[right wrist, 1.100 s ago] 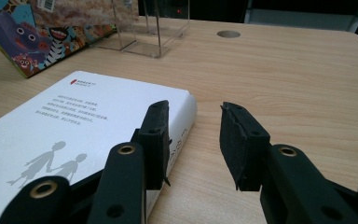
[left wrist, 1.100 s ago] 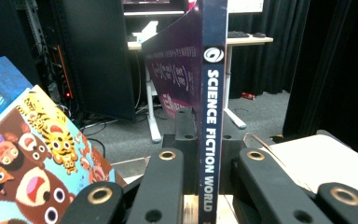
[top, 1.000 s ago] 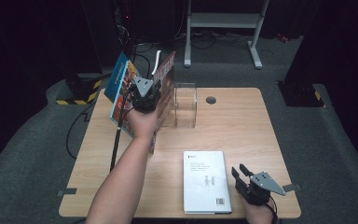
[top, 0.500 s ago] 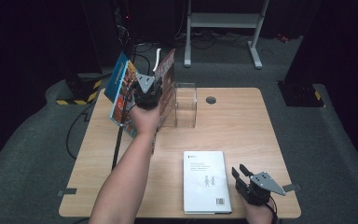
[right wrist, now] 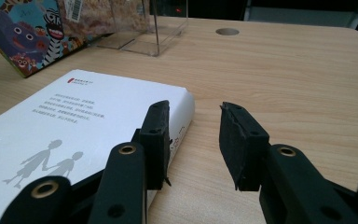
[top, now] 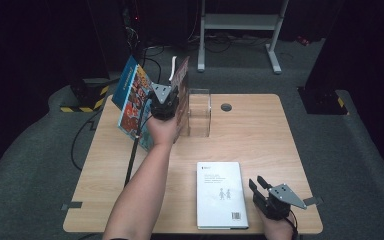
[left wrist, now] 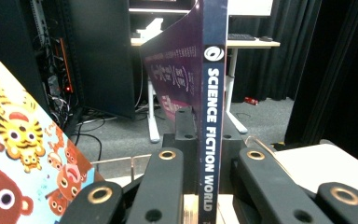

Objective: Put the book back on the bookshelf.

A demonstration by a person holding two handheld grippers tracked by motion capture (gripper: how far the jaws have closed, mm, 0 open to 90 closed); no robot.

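My left gripper (top: 164,101) is shut on the spine of a thin purple magazine (top: 182,92), which reads "Science Fiction World" (left wrist: 210,116) and stands upright between the pads (left wrist: 168,161). It hovers at the left side of a clear acrylic holder (top: 200,112). A colourful animal picture book (top: 132,102) leans tilted just left of the gripper. A white book (top: 220,192) lies flat near the table's front edge. My right gripper (top: 260,187) is open at the white book's right edge (right wrist: 74,121), its left jaw over that edge and nothing pressed between the pads (right wrist: 235,140).
The wooden table (top: 260,135) has a round cable hole (top: 226,107) behind the holder. A dark cable (top: 132,155) runs along the table's left part. A white desk frame (top: 240,22) and a yellow-black striped base (top: 87,97) stand on the floor beyond.
My left hand has carried the magazine a little right and down, closer to the clear holder. The right gripper and the white book have not moved.
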